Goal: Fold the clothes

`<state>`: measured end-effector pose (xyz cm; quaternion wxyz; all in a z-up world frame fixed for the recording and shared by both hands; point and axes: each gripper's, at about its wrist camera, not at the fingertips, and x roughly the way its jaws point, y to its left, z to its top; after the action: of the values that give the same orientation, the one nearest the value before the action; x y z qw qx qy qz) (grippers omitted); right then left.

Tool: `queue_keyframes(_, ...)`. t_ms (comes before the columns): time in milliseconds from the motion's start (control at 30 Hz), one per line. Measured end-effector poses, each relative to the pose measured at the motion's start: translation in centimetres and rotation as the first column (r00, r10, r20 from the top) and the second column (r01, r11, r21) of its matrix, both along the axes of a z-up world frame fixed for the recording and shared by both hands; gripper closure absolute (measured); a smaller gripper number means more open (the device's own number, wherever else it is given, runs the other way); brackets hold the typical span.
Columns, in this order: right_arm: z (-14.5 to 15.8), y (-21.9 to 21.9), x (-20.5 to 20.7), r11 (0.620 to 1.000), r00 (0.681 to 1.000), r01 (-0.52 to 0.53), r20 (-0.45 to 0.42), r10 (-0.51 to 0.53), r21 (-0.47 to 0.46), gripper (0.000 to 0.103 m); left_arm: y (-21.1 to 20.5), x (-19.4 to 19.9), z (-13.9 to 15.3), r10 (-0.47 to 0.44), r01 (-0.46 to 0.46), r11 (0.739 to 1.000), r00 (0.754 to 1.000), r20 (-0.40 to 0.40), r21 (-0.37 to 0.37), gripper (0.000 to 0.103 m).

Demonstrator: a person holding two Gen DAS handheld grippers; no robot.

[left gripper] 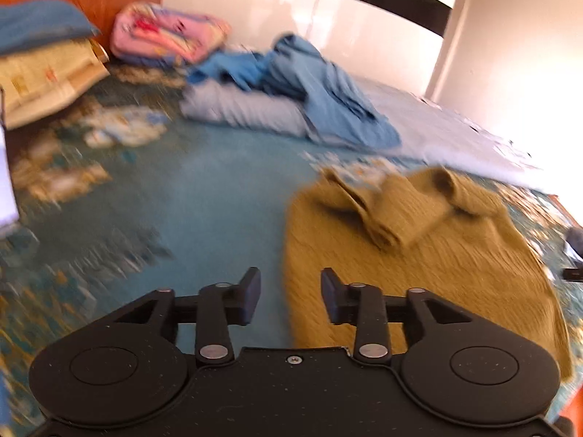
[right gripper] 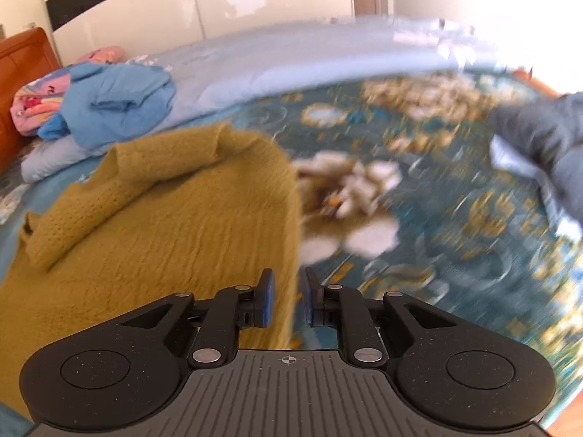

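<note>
A mustard-yellow knit sweater (left gripper: 419, 251) lies on the teal patterned bedspread (left gripper: 204, 196), its sleeves folded in over the body. My left gripper (left gripper: 290, 296) is open and empty, hovering over the sweater's left edge. In the right wrist view the sweater (right gripper: 175, 218) lies at the left, and my right gripper (right gripper: 288, 300) is open with a narrow gap, its fingers straddling the sweater's right edge. Both views are blurred by motion.
A crumpled blue garment (left gripper: 309, 83) lies on a pale blue folded piece behind the sweater, also in the right wrist view (right gripper: 116, 105). A pink folded blanket (left gripper: 167, 32) and a cream pillow (left gripper: 43, 76) sit by the orange headboard. A dark grey garment (right gripper: 543, 138) lies at the right.
</note>
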<state>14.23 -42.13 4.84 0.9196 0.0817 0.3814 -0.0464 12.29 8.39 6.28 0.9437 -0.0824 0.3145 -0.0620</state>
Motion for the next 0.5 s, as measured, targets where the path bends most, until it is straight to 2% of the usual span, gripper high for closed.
queue_keyframes(33,0.6,-0.4,0.1,1.000,1.000,0.009,0.019,-0.009,-0.016,0.079,0.1,0.6,0.2,-0.005,0.005,1.000,1.000,0.007,0.009,0.052)
queue_keyframes(100,1.3,-0.7,1.4,0.999,0.999,-0.007,0.040,0.009,-0.045,0.069,-0.6,2.4,0.4,-0.026,0.026,0.998,1.000,0.005,0.055,0.050)
queue_keyframes(167,1.4,0.6,3.5,0.993,0.995,-0.087,0.041,0.090,-0.076,0.066,-2.2,4.6,0.3,-0.079,0.078,0.991,0.997,0.007,0.107,0.044)
queue_keyframes(200,1.4,1.2,4.5,0.988,0.991,-0.127,0.040,0.131,-0.092,0.057,-3.0,5.8,0.0,-0.111,0.109,0.986,0.994,0.010,0.128,0.038)
queue_keyframes(233,1.5,1.8,5.6,0.980,0.984,-0.166,0.039,0.171,-0.108,0.043,-4.0,7.1,-0.4,-0.138,0.135,0.979,0.990,0.006,0.152,0.035)
queue_keyframes(300,1.5,3.1,7.7,0.960,0.967,-0.244,0.034,0.251,-0.138,0.032,-5.9,9.8,-1.3,-0.176,0.176,0.961,0.984,-0.016,0.212,0.035)
queue_keyframes(400,1.0,5.3,11.3,0.914,0.930,-0.361,0.002,0.368,-0.188,0.032,-7.7,13.2,-3.0,-0.250,0.254,0.929,0.967,-0.049,0.268,0.035)
queue_keyframes(500,0.0,7.0,14.7,0.880,0.906,-0.416,-0.029,0.421,-0.227,0.031,-8.1,16.1,-4.7,-0.273,0.289,0.918,0.957,-0.096,0.272,0.035)
